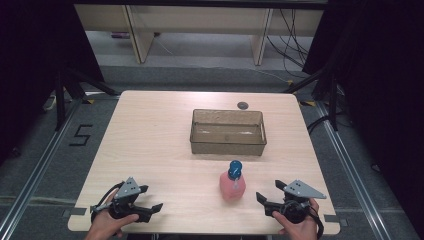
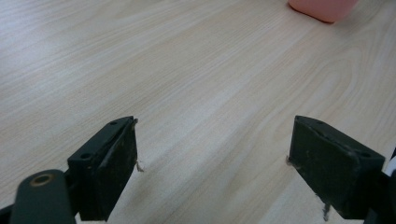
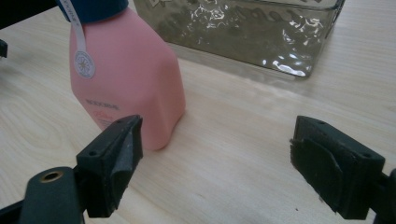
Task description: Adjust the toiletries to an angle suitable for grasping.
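Nearest us, at the front edge of the pale wooden table (image 1: 150, 130), we held a gripper in each hand. Our left gripper (image 1: 150, 198) sat low over the near left corner with its jaws spread wide, and in the left gripper view (image 2: 212, 154) nothing but bare woodgrain lay between the two black pads, with only a pink corner of the bottle at the top edge. Our right gripper (image 1: 268, 193) rested at the near right corner, a grey three-cornered plate on top of it, and its jaws also stood wide apart and gripped nothing. In the right gripper view (image 3: 215, 154) we saw the pink soap bottle (image 3: 123, 79) standing just ahead of the left-hand jaw and outside the gap, close to the pad; whether they touched we could not tell. From the high view the pink soap bottle (image 1: 232, 186) stood upright on the table between our two grippers, nearer the right one, topped by a blue pump cap (image 1: 235, 169) with a small white tag (image 3: 84, 63) hanging down its front. Beyond the bottle, toward the middle of the table, a clear tinted rectangular plastic bin (image 1: 228, 145) sat apart from it. Farther still, near the far edge, a small dark round grommet (image 1: 243, 105) was set in the tabletop.
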The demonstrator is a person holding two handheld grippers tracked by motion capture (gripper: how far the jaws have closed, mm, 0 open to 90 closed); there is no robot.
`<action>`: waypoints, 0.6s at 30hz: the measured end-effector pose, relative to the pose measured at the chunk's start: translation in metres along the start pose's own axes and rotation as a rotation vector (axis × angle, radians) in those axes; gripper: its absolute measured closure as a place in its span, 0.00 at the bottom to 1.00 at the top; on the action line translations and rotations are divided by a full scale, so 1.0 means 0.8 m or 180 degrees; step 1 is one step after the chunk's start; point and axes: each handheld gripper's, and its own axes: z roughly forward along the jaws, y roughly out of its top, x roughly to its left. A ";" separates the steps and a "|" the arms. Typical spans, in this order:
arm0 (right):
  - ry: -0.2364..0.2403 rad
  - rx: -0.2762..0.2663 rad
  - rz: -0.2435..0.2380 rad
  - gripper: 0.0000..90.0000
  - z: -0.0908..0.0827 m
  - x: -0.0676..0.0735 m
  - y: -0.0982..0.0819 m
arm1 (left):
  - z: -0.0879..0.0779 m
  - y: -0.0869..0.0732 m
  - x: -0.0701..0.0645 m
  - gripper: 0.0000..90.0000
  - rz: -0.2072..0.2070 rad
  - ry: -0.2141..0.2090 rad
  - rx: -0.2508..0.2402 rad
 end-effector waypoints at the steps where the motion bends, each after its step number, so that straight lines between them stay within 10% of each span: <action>1: 0.0000 0.0000 0.0000 0.20 0.000 0.000 0.000 | 0.000 0.000 0.000 0.16 0.0000 0.0000 0.0000; 18: 0.0113 -0.0157 -0.0042 0.19 -0.001 0.007 0.005 | 0.000 0.000 0.001 0.16 0.0008 0.0011 0.0021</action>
